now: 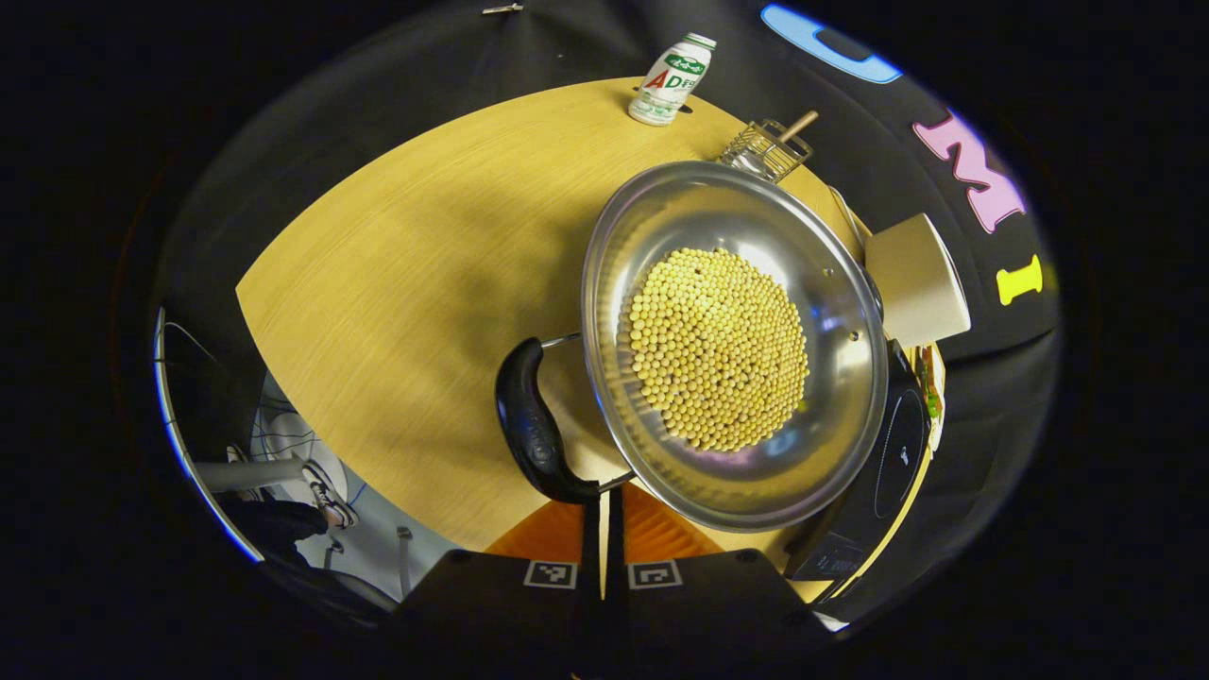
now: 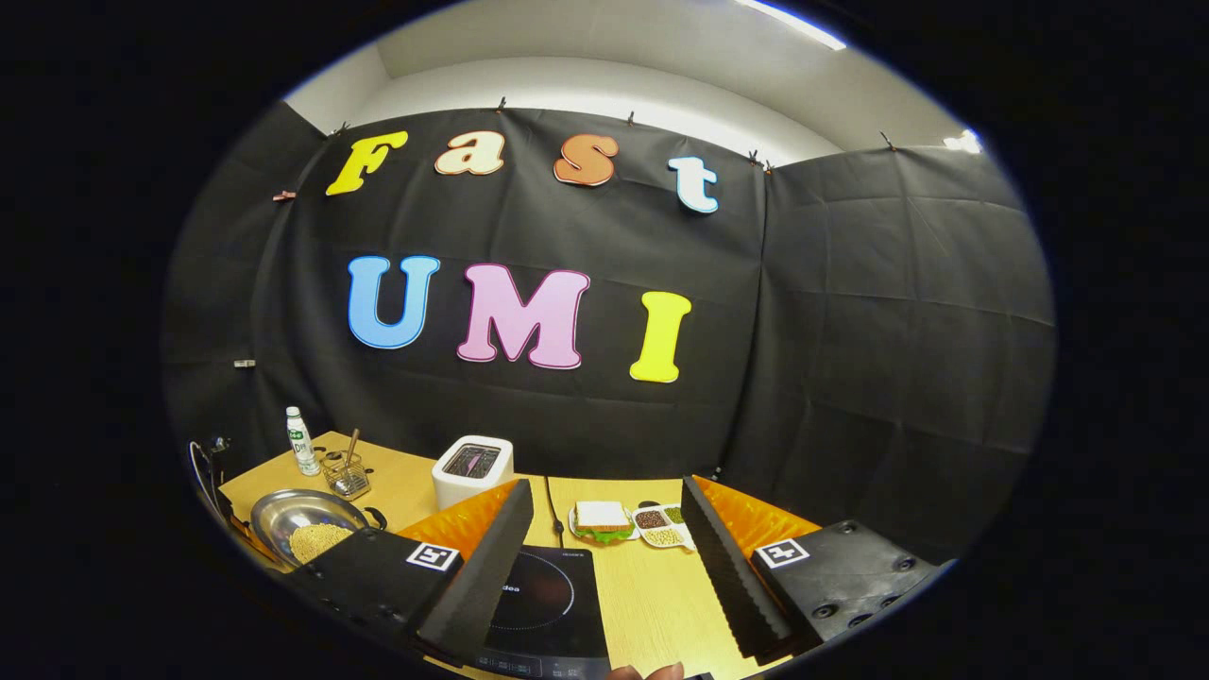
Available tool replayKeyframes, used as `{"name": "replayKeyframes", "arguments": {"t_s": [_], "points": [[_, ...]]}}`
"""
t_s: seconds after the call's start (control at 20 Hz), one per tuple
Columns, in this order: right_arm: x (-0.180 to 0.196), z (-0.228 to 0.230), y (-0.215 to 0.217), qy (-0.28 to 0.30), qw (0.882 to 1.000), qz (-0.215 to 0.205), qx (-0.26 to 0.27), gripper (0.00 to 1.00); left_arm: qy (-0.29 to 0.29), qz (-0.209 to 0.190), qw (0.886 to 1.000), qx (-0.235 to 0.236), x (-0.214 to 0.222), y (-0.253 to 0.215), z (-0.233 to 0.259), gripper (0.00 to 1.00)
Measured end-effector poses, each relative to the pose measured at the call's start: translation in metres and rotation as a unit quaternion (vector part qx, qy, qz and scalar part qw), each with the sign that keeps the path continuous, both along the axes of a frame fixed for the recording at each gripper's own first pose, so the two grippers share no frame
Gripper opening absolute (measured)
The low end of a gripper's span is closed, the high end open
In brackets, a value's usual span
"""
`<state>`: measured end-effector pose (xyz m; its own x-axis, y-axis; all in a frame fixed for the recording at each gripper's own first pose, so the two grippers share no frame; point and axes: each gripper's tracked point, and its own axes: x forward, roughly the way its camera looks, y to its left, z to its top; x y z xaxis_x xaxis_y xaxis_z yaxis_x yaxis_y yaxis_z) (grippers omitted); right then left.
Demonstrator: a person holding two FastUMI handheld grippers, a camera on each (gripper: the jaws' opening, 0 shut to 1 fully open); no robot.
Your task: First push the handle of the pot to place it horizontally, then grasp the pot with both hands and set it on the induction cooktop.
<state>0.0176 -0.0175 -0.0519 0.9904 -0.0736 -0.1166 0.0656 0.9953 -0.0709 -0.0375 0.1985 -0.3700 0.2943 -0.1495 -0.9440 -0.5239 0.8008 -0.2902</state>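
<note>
Tabletop (image 1: 397,283); induction cooktop (image 1: 883,472) half behind pot (image 1: 737,349).

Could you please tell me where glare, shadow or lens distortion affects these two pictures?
Left gripper view: glare whitens the inner wall of the shiny steel pot of yellow beans, soft shadow darkens the light wooden table left of it, and the fisheye bows the table's edge. Right gripper view: evenly lit; the black induction cooktop shows a faint sheen, and the booth's wall bulges.
</note>
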Motion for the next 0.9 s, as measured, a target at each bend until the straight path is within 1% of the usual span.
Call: {"name": "replayKeyframes", "arguments": {"t_s": [0.25, 0.45, 0.6, 0.75, 0.9], "points": [[0.003, -0.009, 0.003, 0.012, 1.000, 0.001, -0.004, 0.98, 0.005, 0.014, 1.000, 0.024, 0.014, 0.035, 0.002, 0.05], [0.001, -0.014, 0.001, 0.021, 1.000, -0.001, -0.014, 0.98, 0.003, 0.014, 0.999, 0.039, 0.027, 0.063, -0.002, 0.05], [-0.001, -0.020, 0.003, 0.033, 0.999, 0.000, -0.020, 0.98, -0.005, 0.003, 0.998, 0.058, 0.042, 0.082, -0.001, 0.05], [-0.004, -0.025, 0.003, 0.042, 0.999, 0.001, -0.026, 0.98, -0.015, -0.026, 0.996, 0.080, 0.061, 0.098, -0.004, 0.05], [-0.005, -0.027, 0.006, 0.049, 0.999, 0.001, -0.020, 0.98, -0.020, -0.050, 0.993, 0.101, 0.082, 0.109, -0.005, 0.05]]}}
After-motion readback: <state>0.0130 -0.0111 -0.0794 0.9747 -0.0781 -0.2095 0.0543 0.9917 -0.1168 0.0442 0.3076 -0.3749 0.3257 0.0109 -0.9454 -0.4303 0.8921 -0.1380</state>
